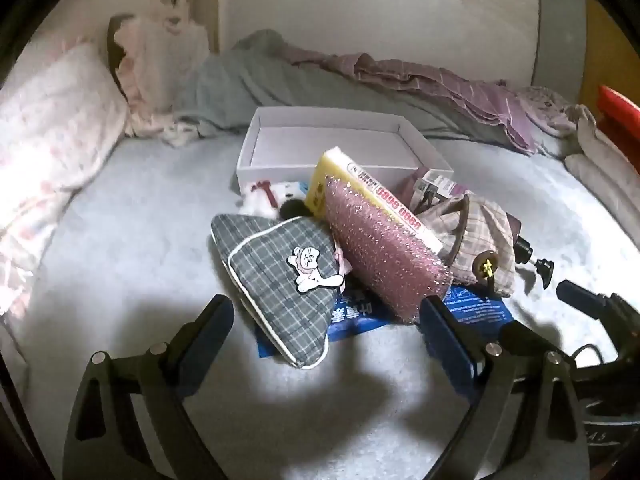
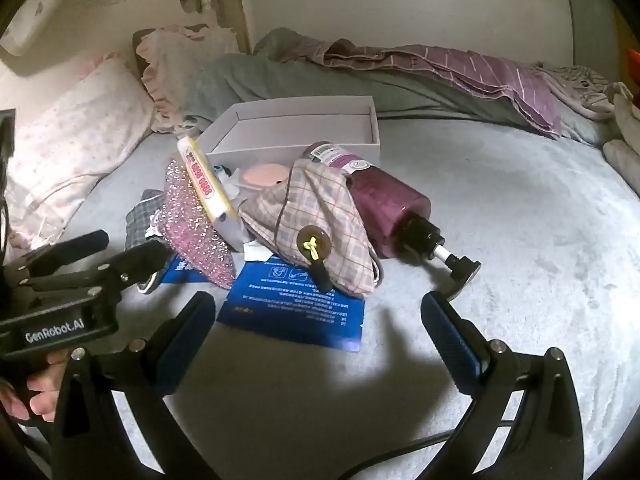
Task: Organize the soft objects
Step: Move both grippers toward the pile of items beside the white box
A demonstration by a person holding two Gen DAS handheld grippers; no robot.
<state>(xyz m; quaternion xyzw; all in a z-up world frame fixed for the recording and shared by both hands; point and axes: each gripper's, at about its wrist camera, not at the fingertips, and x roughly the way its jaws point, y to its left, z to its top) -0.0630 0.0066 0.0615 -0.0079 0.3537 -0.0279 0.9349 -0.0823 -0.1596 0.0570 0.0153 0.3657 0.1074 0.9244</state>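
Soft objects lie heaped on the grey bedcover (image 1: 120,264) just in front of the white box (image 1: 332,142), which I take as the landmark: its open side faces up and nothing shows inside it, so it looks set there as the place the sorted things are meant to go. Nearest its front wall a yellow sponge (image 1: 332,184) leans on edge, propped by the glittery pink sponge (image 1: 380,248) resting against it. In front of the box and to its left in the left wrist view sits the grey plaid pouch (image 1: 276,280) with a cat patch, partly on a blue packet (image 2: 296,308) that lies flat under the heap. A small white plush toy (image 1: 264,196) is tucked against the box's front wall. To the right of the box's front, a pink checked pouch (image 2: 316,220) with a brown button is draped over a purple pump bottle (image 2: 384,208) lying on its side (hard, so probably not one for the box). The left gripper (image 1: 326,320) hangs over the near edge of the heap, jaws spread wide with nothing between the pads, the plaid pouch and pink sponge just beyond its tips. The right gripper (image 2: 316,320) is likewise spread wide and empty, poised over the blue packet in front of the checked pouch. Judging from this, no piece has yet been picked
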